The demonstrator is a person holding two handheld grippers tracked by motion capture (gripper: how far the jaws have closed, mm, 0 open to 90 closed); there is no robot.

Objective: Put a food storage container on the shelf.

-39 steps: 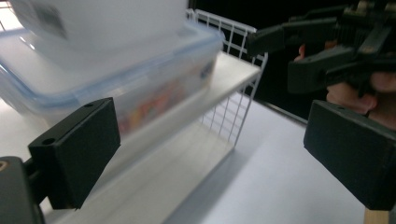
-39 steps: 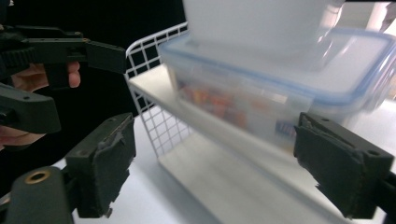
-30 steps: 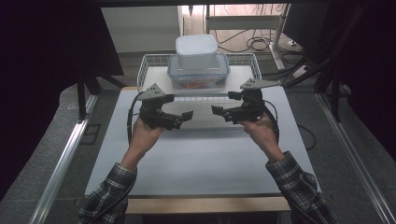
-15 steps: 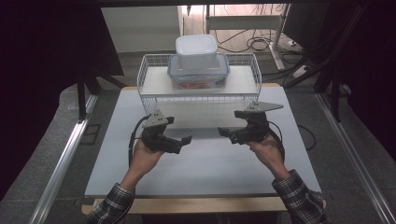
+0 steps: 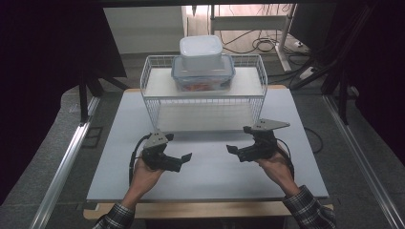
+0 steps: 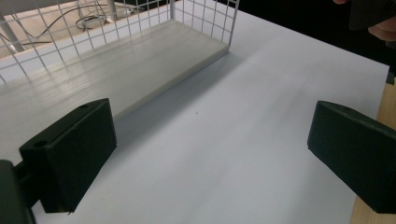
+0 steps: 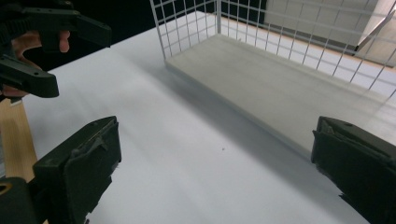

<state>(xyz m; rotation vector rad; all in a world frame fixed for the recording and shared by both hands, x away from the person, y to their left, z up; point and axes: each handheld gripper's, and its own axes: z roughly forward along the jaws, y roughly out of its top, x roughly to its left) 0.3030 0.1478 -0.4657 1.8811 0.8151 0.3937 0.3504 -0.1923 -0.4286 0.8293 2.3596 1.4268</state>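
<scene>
Grippers, left [image 5: 184, 157] and right [image 5: 233, 149], are both released; you have bare surface [image 5: 210, 174] between them, rack [image 5: 205, 107] edge just ahead.

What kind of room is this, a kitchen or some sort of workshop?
Probably a lab or recording workspace, not a kitchen: dark curtains surround a plain white table, loose cables lie on the floor behind it, and stacked plastic food containers sit on a white wire rack like props.
</scene>
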